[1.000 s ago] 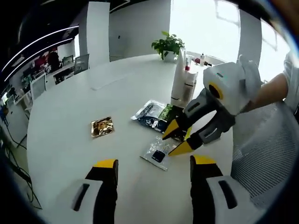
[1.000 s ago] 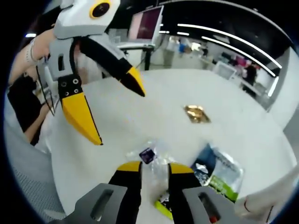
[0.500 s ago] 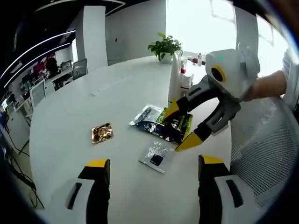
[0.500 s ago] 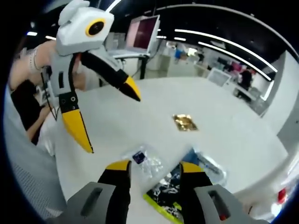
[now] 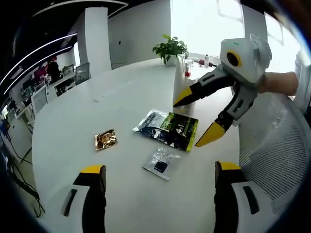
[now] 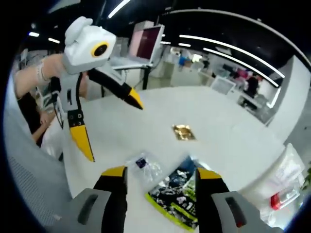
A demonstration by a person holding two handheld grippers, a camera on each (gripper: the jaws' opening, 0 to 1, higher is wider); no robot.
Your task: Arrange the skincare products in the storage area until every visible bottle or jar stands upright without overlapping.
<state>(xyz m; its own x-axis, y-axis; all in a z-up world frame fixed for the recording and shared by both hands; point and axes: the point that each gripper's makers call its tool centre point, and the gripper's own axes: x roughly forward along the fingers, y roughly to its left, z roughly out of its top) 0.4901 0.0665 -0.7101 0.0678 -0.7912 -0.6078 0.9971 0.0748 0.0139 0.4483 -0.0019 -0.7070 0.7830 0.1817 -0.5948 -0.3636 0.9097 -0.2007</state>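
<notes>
On the white round table (image 5: 73, 111) lie a dark blue-and-green packet (image 5: 170, 128), a small clear sachet (image 5: 160, 164) and a gold sachet (image 5: 106, 139). My left gripper (image 5: 160, 170) hangs open above the table's near edge, holding nothing. My right gripper (image 5: 197, 116) comes in from the right, open and raised over the dark packet. Behind it stands a tall white pouch (image 5: 181, 80). In the right gripper view, my right gripper (image 6: 161, 172) stands open above the clear sachet (image 6: 145, 165) and the dark packet (image 6: 177, 191). The left gripper (image 6: 109, 121) hovers open, and the gold sachet (image 6: 183, 132) lies beyond.
A potted plant (image 5: 170, 48) and small bottles (image 5: 197, 62) stand at the table's far edge. A mesh chair (image 5: 277, 155) is on the right, with a person's arm (image 5: 282, 82) above it. The white pouch with a red-marked item (image 6: 284, 187) stands at the right.
Both grippers have opened wider. My right gripper has let go of the clear sachet and lifted away from it; the sachet lies flat on the table.
</notes>
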